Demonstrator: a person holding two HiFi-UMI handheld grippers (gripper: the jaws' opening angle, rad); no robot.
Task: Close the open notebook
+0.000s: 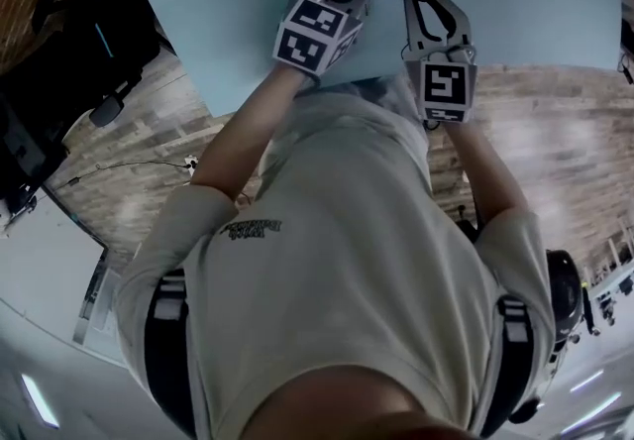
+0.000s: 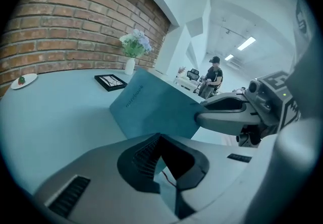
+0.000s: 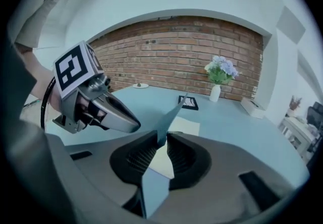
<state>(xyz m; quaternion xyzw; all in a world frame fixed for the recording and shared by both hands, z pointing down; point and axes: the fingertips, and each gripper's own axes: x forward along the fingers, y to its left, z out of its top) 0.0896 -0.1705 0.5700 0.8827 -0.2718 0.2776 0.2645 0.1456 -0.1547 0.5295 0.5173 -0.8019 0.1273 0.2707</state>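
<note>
Between jaws of right claw [image 3: 160, 138], notebook cover [image 3: 171, 114] pinched, edge-on above table [image 3: 237, 117]

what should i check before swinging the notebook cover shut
1. Grip: the right gripper pinches the notebook cover by its edge: ok.
2. Lift: the cover stands tilted up off the white page and is not yet closed: ok.
3. Landing spot: the page looks flat, with nothing lying on it as far as shown: ok.
4. Other hand: the left gripper is shut and empty. It sits on the cover's outer side, away from the closing path: ok.
5. Surroundings: the picture frame and flower vase stand apart from the notebook, further back on the table: ok.
</note>
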